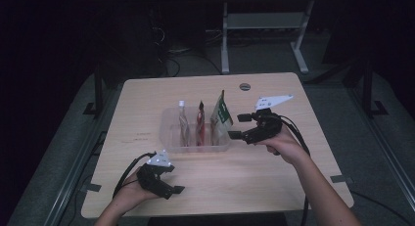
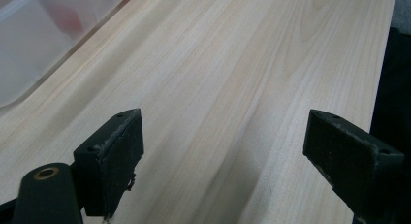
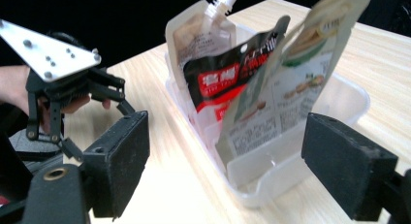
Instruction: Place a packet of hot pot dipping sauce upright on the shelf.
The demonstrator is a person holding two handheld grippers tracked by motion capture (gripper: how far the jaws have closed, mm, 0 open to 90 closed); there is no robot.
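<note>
Resting near the table's (image 1: 274, 187) front edge, the left gripper (image 1: 172, 189) stands spread and empty. Three pouches stand upright in the clear bin (image 1: 169, 133): spouted pouch (image 1: 183, 121), red pouch (image 1: 200, 122), green-topped pouch (image 1: 221, 113). Just beside it, the right gripper (image 1: 236, 126) gapes, released, nothing between its jaws.

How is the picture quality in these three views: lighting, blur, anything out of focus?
High view: dim, dark all round the table, detail soft. Left gripper view: bright and even on the wood grain, the clear tray at the corner blurred and washed out. Right gripper view: well lit, pouches slightly smeared, the print unreadable, black background.
</note>
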